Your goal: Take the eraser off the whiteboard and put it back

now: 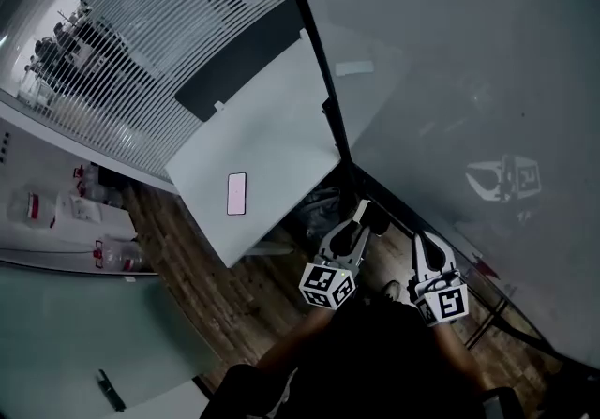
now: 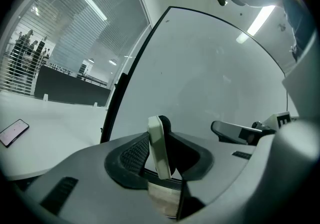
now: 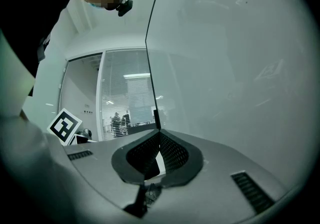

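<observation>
The eraser (image 2: 159,148), a flat cream slab with a black backing, stands on edge between the pads of my left gripper (image 2: 161,140), which is shut on it. In the head view the left gripper (image 1: 366,217) is held low in front of the person, a little short of the whiteboard (image 1: 450,80). The whiteboard (image 2: 210,82) fills the space ahead of the jaws. My right gripper (image 3: 159,135) has its pads meeting at the tips with nothing between them. It sits beside the left one (image 1: 419,241), close to the board's lower part (image 3: 235,57).
A white table (image 1: 272,117) with a pink phone (image 1: 236,193) on it stands left of the board. Under it are a wooden floor (image 1: 216,286) and the board's dark stand legs (image 1: 492,309). A glass wall with blinds (image 1: 141,23) runs behind.
</observation>
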Motion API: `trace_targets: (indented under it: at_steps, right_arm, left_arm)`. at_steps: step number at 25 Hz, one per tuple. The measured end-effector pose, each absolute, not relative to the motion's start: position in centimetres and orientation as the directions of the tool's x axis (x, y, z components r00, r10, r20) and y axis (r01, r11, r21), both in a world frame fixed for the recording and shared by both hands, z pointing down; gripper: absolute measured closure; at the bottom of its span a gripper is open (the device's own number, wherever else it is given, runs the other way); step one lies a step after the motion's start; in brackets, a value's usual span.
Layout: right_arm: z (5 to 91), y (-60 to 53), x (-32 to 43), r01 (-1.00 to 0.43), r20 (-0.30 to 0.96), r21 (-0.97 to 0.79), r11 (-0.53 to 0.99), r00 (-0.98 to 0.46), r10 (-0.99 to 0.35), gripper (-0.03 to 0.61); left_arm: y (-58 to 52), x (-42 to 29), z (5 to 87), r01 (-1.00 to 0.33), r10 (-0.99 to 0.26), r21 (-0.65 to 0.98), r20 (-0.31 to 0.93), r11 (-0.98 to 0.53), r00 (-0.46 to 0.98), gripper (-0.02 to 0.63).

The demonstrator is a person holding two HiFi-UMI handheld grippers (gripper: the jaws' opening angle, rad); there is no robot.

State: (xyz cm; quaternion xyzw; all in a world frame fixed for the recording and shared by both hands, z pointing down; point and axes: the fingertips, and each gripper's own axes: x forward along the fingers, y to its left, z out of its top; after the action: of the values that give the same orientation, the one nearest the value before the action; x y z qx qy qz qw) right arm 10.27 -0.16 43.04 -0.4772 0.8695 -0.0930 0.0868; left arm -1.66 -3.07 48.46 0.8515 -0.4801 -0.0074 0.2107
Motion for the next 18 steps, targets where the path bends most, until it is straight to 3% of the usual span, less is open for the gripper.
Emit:
trace_targets:
  at_steps: [18]
  right_arm:
    - [43.6, -3.3, 6.9, -0.885, 0.007, -0.229, 0.406, -0.418, -0.908, 0.563]
  left_arm:
    - [-6.1, -4.7, 50.0, -0.735, -0.755, 0.453, 0.18, -0.505, 0.63, 0.491]
